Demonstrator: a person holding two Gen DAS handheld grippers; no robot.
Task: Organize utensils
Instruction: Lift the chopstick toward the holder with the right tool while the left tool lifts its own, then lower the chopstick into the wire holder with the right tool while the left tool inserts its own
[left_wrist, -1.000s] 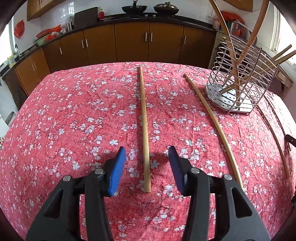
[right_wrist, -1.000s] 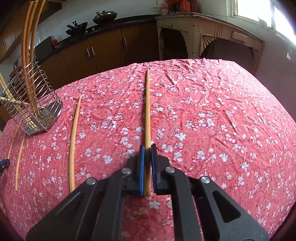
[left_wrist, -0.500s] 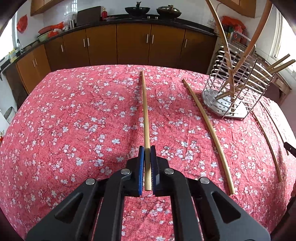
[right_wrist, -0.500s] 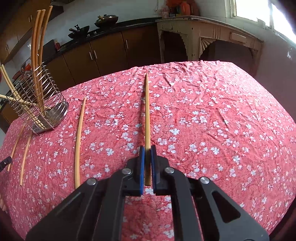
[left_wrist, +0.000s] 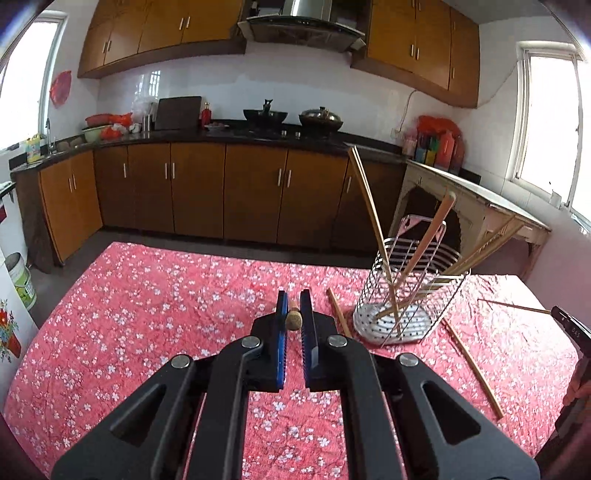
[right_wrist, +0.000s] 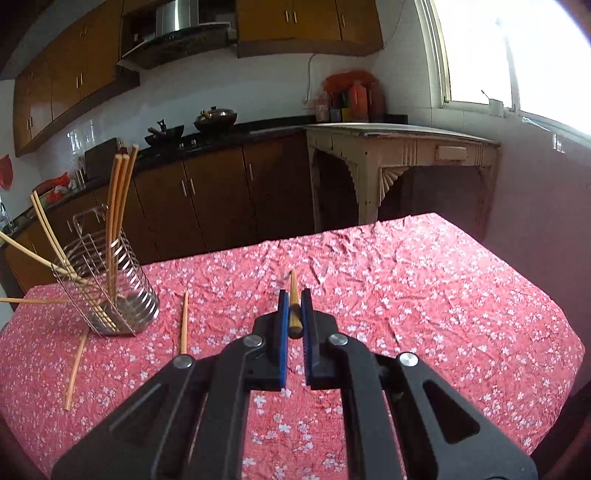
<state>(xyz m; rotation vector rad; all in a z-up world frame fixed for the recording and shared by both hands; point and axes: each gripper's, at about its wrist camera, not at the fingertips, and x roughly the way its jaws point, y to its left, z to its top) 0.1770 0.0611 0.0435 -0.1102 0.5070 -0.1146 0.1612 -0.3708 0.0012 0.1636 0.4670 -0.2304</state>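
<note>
- Left gripper (left_wrist: 294, 308): jaws clamped on one chopstick (left_wrist: 293, 319), seen end-on, raised off the red floral surface (left_wrist: 155, 306).
- Right of it: wire holder (left_wrist: 410, 295) with five sticks inside; three loose chopsticks lying around it.
- Right gripper (right_wrist: 294, 308): jaws clamped on one second chopstick (right_wrist: 294, 304), pointing far.

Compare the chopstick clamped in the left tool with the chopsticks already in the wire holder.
The chopstick in the left tool points away along the blue fingers, so mostly its butt end shows; the chopsticks in the wire holder show nearly full length.
The held chopstick is pinched between the fingers above the cloth; those in the wire holder lean loosely against its rim, splayed apart.
Both look like plain light wood.
</note>
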